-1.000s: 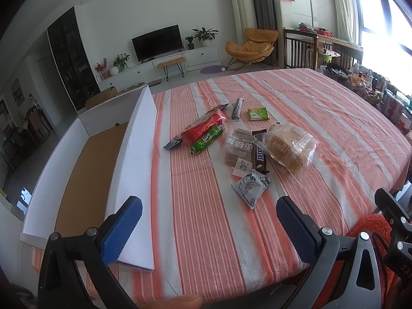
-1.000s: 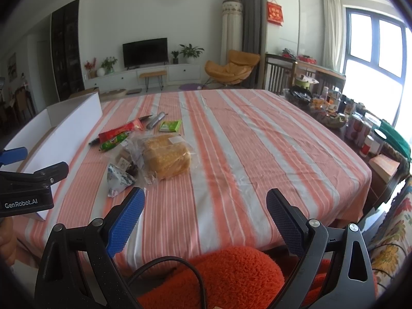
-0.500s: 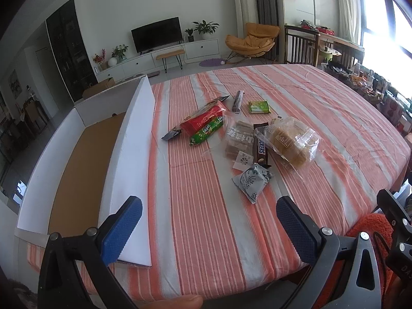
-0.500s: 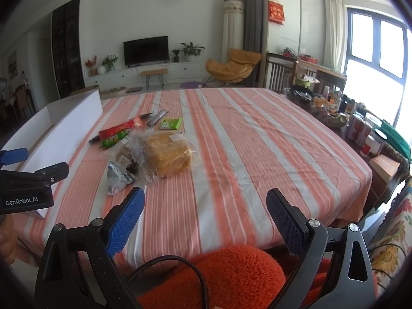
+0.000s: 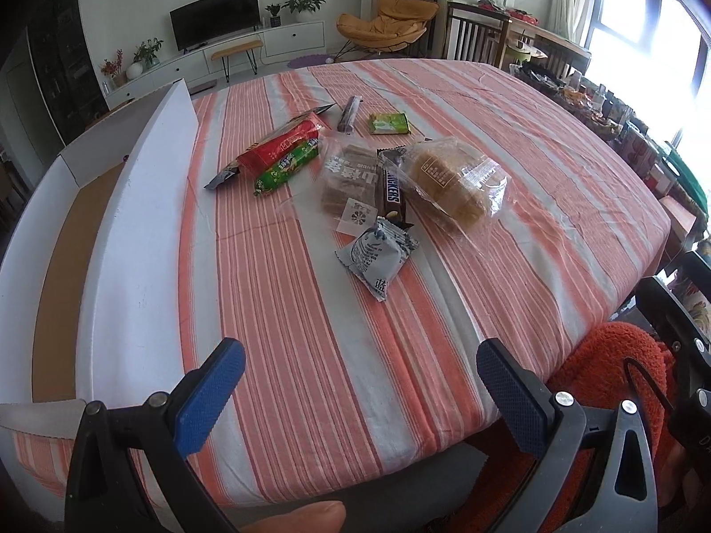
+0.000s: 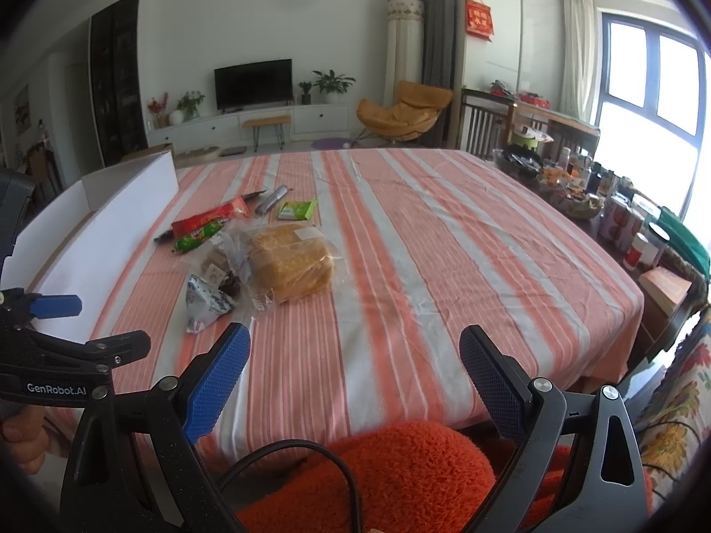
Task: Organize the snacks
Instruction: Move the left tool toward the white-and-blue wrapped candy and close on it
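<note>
Several snacks lie in a cluster mid-table: a bagged bread loaf, a Snickers bar, a clear pack of brown biscuits, a blue-white packet, red and green sausage packs, a small green packet and a dark stick. A white open cardboard box sits at the left. My left gripper is open over the table's near edge, short of the snacks. My right gripper is open and holds nothing.
The table wears an orange-and-white striped cloth. Jars, cans and bowls crowd a side surface at the right. An orange fuzzy sleeve lies below the right gripper. A thumb shows at the bottom of the left wrist view.
The left gripper has moved forward and tilted down, so the snacks look closer. The right gripper has edged forward slightly. Both stay open.
</note>
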`<state>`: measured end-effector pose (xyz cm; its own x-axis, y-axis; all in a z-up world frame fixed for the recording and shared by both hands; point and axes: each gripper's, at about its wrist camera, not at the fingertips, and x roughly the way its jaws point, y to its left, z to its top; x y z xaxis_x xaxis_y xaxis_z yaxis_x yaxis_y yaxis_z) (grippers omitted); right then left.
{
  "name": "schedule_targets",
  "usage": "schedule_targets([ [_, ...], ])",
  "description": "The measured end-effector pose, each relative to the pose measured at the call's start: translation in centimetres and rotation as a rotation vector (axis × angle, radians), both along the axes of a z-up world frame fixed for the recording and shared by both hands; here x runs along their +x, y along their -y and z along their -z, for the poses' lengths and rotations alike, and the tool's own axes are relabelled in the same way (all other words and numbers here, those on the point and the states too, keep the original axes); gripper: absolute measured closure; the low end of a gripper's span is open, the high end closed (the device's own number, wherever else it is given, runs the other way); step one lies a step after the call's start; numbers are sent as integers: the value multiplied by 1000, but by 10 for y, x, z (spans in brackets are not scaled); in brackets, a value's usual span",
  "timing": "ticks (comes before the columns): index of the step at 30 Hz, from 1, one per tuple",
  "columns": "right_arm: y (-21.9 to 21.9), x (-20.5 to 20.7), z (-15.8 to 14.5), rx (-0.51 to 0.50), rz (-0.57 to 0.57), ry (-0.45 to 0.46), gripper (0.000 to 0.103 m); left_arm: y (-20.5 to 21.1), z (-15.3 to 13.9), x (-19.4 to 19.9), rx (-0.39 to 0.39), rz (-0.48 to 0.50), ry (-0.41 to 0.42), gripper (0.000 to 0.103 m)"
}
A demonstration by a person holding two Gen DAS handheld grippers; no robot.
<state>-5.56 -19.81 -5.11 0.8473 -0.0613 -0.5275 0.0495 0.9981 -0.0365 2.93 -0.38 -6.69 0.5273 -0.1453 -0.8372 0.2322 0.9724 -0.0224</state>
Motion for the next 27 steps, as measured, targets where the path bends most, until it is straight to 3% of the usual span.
schedule_targets([
  [7, 7, -7, -7, 19, -5, 7, 6, 21, 12, 42, -24, 29, -46, 0],
  [13, 12, -7, -14, 38, -7, 3, 6, 43, 41, 73, 43, 5, -67, 0],
  [24, 10, -4, -18, 39, -24, -4, 6, 38, 69, 90, 77, -48, -106, 0],
  [27, 10, -2, -19, 39, -25, -7, 6, 30, 70, 91, 42, -62, -113, 0],
])
